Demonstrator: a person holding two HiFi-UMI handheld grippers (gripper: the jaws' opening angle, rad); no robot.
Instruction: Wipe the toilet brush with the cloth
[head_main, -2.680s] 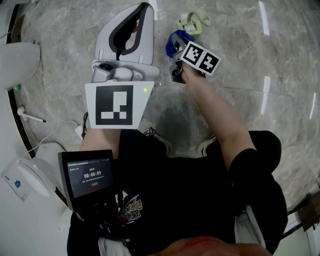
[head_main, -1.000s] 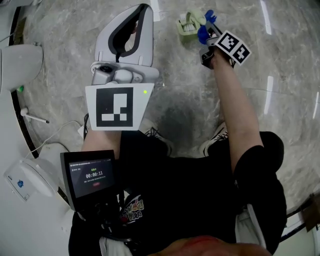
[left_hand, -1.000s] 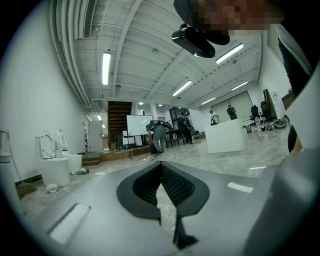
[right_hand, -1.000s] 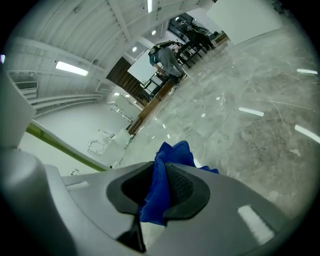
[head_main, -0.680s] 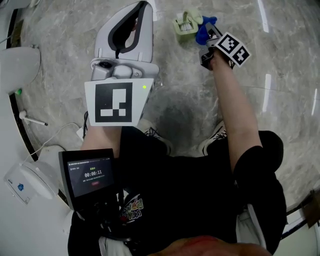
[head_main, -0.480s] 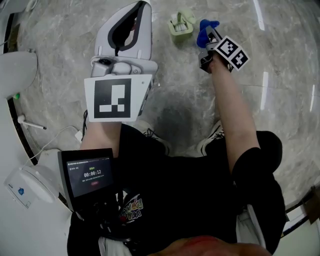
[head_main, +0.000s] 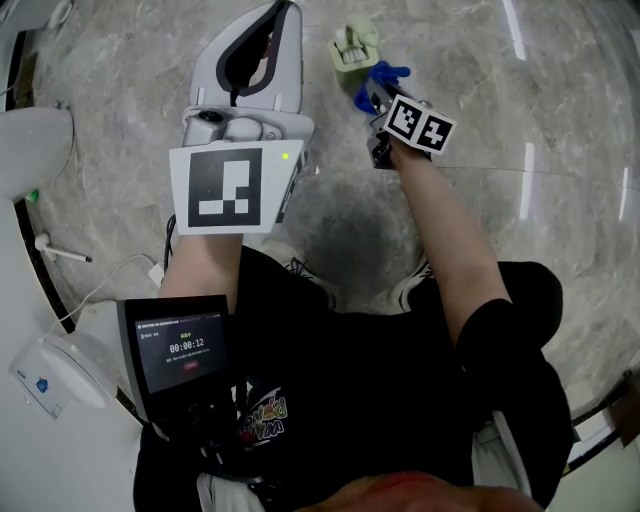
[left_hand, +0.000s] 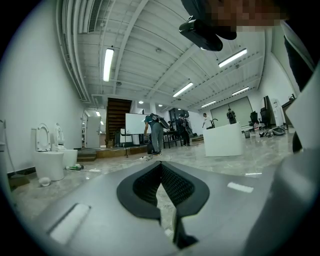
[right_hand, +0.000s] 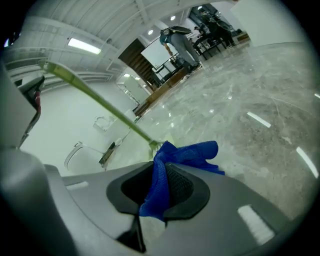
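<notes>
Head view: cloth (head_main: 382, 73) is being gripped by right tongs (head_main: 372, 92); toilet brush (head_main: 350, 47) is being stood on the floor just beyond, up-left. Right gripper view: its handle is being shown slanting up-left past the cloth. Left gripper view: left tongs (left_hand: 161, 175) are being held closed, empty.

The toilet brush (head_main: 352, 45) stands on the floor (head_main: 480, 60) ahead of me. My right gripper (head_main: 373, 95), with the cloth (head_main: 380, 76) in its jaws, sits just beside it, nearer me. My left gripper (head_main: 283, 15) is left of both, and a toilet (head_main: 30, 135) lies farther left.
</notes>
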